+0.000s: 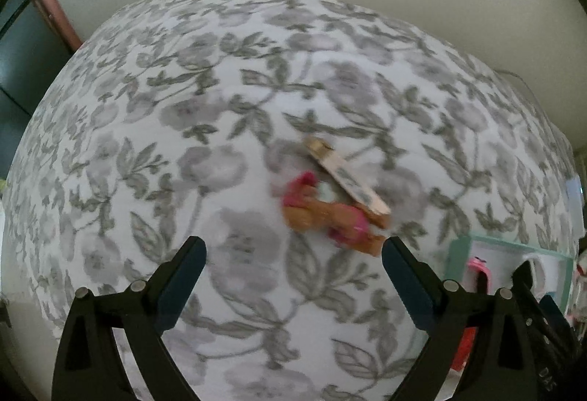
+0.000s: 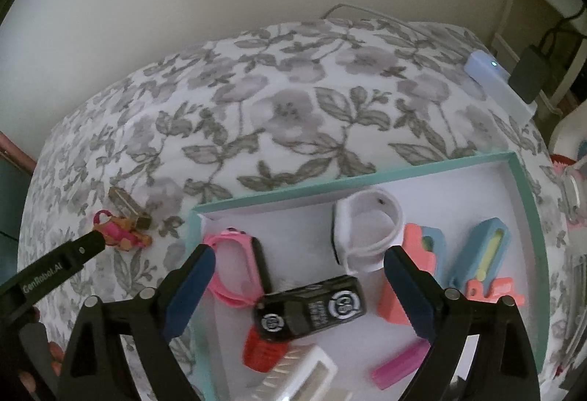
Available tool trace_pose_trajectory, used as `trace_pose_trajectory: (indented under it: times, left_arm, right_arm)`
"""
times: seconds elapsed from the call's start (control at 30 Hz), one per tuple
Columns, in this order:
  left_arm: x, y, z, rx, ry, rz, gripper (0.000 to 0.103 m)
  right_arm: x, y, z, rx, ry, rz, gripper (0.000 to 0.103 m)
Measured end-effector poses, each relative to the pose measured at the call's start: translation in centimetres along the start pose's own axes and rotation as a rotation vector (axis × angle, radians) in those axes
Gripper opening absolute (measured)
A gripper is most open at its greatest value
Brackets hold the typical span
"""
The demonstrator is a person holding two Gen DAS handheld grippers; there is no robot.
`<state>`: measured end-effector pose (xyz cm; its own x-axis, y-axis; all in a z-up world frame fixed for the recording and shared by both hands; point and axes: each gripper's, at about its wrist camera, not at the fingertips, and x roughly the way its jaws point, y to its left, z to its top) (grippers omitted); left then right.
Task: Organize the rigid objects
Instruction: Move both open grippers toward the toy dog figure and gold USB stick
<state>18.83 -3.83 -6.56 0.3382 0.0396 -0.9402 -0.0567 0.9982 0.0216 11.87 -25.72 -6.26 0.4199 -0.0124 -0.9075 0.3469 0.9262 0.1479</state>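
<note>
Left wrist view shows a small pink-and-tan toy (image 1: 323, 217) with a clothespin (image 1: 348, 181) lying on the flowered tabletop cloth (image 1: 146, 144), just beyond the left tongs (image 1: 293, 269), spread apart and empty. Right tongs (image 2: 299, 276), also apart, hover over the teal tray (image 2: 528, 203). Blur suggests motion; a hurried pinch could nudge the toy away.

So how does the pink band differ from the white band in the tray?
The pink band lies flat on the tray floor at its left end; the white band stands up on its edge nearer the middle. The pink band carries a black face along one side; the white band looks white all over apart from a dark edge. Both are closed loops inside the tray, and neither tool touches them.
</note>
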Motion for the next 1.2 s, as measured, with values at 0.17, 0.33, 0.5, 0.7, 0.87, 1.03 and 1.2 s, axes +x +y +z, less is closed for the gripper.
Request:
trace_pose_trajectory:
  times: [0.17, 0.33, 0.5, 0.7, 0.87, 1.03, 1.2]
  left_arm:
    - [0.2, 2.5, 0.7, -0.037, 0.001, 0.009, 0.097]
    - [0.6, 4.2, 1.0, -0.058, 0.009, 0.008, 0.097]
    - [1.0, 5.5, 1.1, -0.073, 0.014, 0.008, 0.097]
    - [1.7, 7.1, 1.2, -0.089, 0.019, 0.010, 0.097]
    - [2.0, 7.8, 1.4, -0.092, 0.009, -0.001, 0.097]
    - [2.5, 7.1, 1.5, -0.083, 0.012, -0.055, 0.097]
    - [2.9, 5.8, 1.8, -0.079, 0.006, -0.102, 0.097]
  right_arm:
    - [-0.2, 1.9, 0.0, -0.028, -0.016, 0.010, 0.095]
    - [-0.2, 4.0, 0.0, -0.066, -0.029, 0.016, 0.095]
    - [-0.1, 6.5, -0.2, -0.116, -0.040, 0.040, 0.095]
    - [0.3, 9.5, -0.5, -0.164, -0.056, 0.075, 0.095]
    - [0.9, 9.9, -0.4, -0.125, -0.064, 0.096, 0.095]
    - [1.1, 9.5, 0.3, -0.103, -0.089, 0.090, 0.095]
    - [1.9, 8.6, 1.2, -0.090, -0.093, 0.078, 0.095]
